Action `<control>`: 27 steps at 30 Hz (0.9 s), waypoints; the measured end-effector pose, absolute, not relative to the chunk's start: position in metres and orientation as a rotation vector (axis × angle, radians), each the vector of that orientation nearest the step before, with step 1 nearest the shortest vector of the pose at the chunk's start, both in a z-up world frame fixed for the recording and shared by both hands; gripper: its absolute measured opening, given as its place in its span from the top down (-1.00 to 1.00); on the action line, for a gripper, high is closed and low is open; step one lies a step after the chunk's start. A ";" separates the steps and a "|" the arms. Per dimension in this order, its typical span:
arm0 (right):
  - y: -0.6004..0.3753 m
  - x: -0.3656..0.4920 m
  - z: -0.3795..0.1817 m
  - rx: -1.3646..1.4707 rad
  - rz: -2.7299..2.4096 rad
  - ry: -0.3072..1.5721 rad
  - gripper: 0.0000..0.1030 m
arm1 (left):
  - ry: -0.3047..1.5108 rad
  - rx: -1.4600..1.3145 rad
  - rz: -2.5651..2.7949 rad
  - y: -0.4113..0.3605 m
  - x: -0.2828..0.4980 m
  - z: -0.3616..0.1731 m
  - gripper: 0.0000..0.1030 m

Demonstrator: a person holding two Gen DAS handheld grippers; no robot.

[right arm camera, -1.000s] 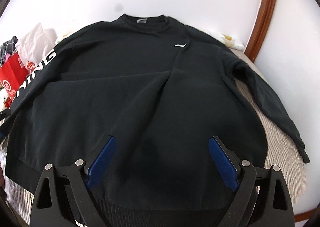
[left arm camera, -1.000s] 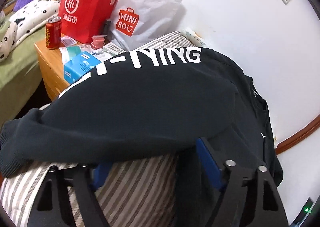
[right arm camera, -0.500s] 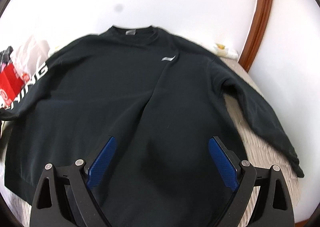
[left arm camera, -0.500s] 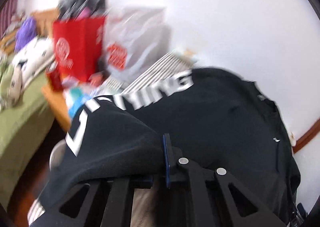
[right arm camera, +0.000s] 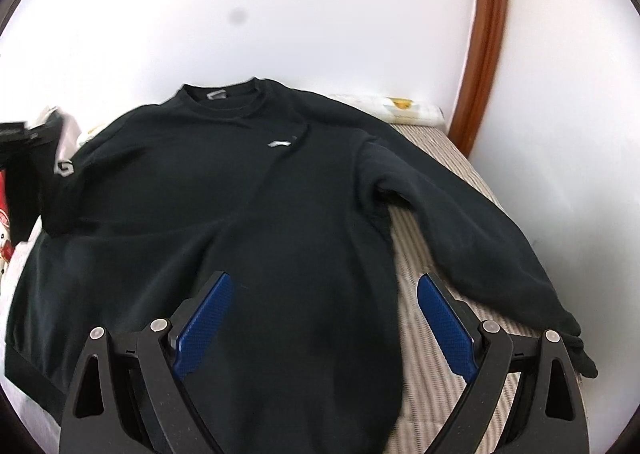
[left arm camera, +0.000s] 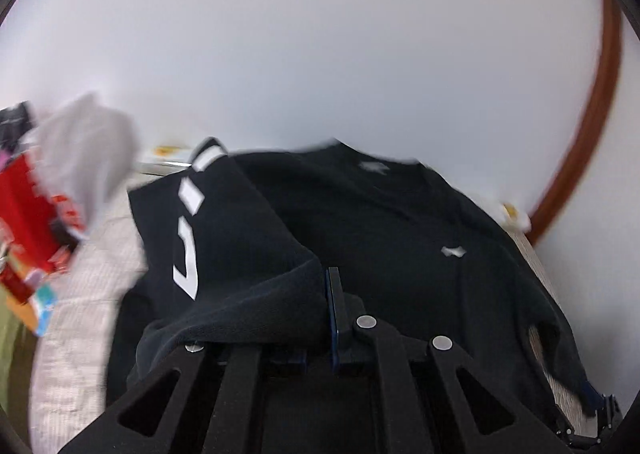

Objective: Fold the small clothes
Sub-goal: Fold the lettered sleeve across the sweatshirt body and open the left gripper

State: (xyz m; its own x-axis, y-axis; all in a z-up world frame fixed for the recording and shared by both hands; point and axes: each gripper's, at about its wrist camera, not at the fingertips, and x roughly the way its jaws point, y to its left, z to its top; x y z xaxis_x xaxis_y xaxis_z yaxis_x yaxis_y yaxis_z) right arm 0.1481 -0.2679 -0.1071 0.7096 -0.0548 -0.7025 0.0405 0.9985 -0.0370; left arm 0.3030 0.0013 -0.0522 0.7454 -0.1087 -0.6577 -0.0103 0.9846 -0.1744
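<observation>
A black sweatshirt [right arm camera: 256, 206] with a small white chest logo lies face up on a striped bed. My left gripper [left arm camera: 326, 290] is shut on the cuff end of its lettered sleeve [left arm camera: 224, 246] and holds it lifted over the sweatshirt's body [left arm camera: 400, 238]. My right gripper [right arm camera: 320, 318] is open and empty, low over the sweatshirt's lower right side. The other sleeve [right arm camera: 472, 230] lies stretched out to the right on the striped cover.
The striped bed cover [right arm camera: 424, 334] ends near a white wall and a brown wooden frame [right arm camera: 488, 38]. A red bag [left arm camera: 24, 214] and a white bag [left arm camera: 84, 158] stand at the left. A white packet [right arm camera: 400, 110] lies at the bed's far edge.
My left gripper has shut on the lettered sleeve and swung it up and rightward over the sweatshirt's body. My right gripper has stayed open and shifted to the right.
</observation>
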 end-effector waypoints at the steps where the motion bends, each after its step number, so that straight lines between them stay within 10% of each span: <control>1: -0.274 0.148 -0.111 -0.022 -0.064 0.785 -0.80 | 0.744 -0.161 -0.074 -0.010 0.309 -0.057 0.85; 15: -0.325 0.143 -0.126 0.031 -0.168 0.836 -0.80 | 0.944 -0.051 -0.164 -0.075 0.306 -0.095 0.77; 22: -0.276 0.136 -0.094 -0.014 -0.088 0.768 -0.80 | 0.867 -0.093 -0.184 -0.040 0.242 -0.067 -0.11; 27: -0.224 0.137 -0.077 -0.095 -0.023 0.721 -0.80 | 0.796 -0.114 -0.089 0.024 0.195 -0.060 -0.18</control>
State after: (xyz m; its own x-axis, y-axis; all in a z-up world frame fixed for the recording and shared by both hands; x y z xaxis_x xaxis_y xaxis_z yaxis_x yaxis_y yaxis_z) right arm 0.1372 -0.2237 -0.0773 0.7511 -0.0534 -0.6581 -0.0123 0.9954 -0.0948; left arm 0.1952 0.0239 -0.0601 0.6962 -0.1225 -0.7073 0.0367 0.9901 -0.1354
